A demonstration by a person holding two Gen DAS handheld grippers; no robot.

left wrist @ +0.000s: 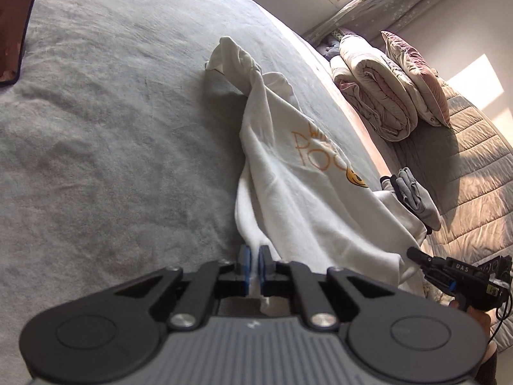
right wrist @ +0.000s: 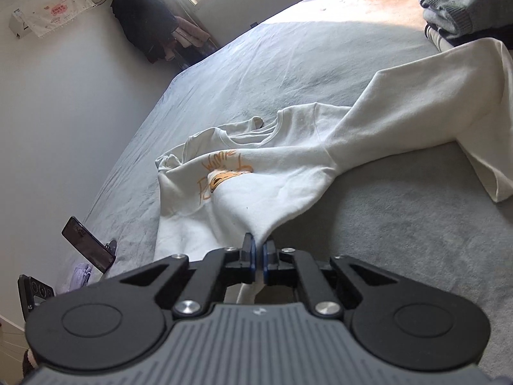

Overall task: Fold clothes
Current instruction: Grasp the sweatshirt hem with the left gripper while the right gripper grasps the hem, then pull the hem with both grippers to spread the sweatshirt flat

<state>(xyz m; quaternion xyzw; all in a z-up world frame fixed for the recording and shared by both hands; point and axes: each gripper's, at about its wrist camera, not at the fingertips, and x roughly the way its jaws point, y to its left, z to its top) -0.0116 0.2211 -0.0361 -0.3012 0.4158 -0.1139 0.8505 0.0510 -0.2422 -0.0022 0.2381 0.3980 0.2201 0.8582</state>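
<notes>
**A:** Where the white sweatshirt (left wrist: 288, 186) lies, is it flat on the bed (left wrist: 112, 112)?

**B:** No. It is bunched and pulled into ridges across the grey bed cover, with orange lettering and a small yellow face showing on the front. In the left wrist view it runs from the claw at about 6 o'clock up toward 12 o'clock, ending in a twisted sleeve.

**A:** And the left claw (left wrist: 255, 266)?

**B:** Pressed together on a fold of the sweatshirt; white cloth sits between the blue pads (left wrist: 245, 266) and hangs below them.

**A:** The right claw (right wrist: 258, 256)?

**B:** The same: clamped on the sweatshirt (right wrist: 272, 173), which rises to a peak at the pads. From there the body spreads toward 11 o'clock, the neckline lies near the middle, and one long sleeve stretches toward 2 o'clock. In the left wrist view this right claw (left wrist: 416, 255) shows at about 4 o'clock, at the cloth's edge.

**A:** What lies around it?

**B:** Folded grey clothes (right wrist: 461, 9) sit at 1 o'clock in the right wrist view, just beyond the sleeve. A phone (right wrist: 88, 245) stands propped at 9 o'clock near the bed's edge. In the left wrist view, rolled quilts (left wrist: 375, 93) and a pillow (left wrist: 416, 77) are stacked at 2 o'clock.
</notes>
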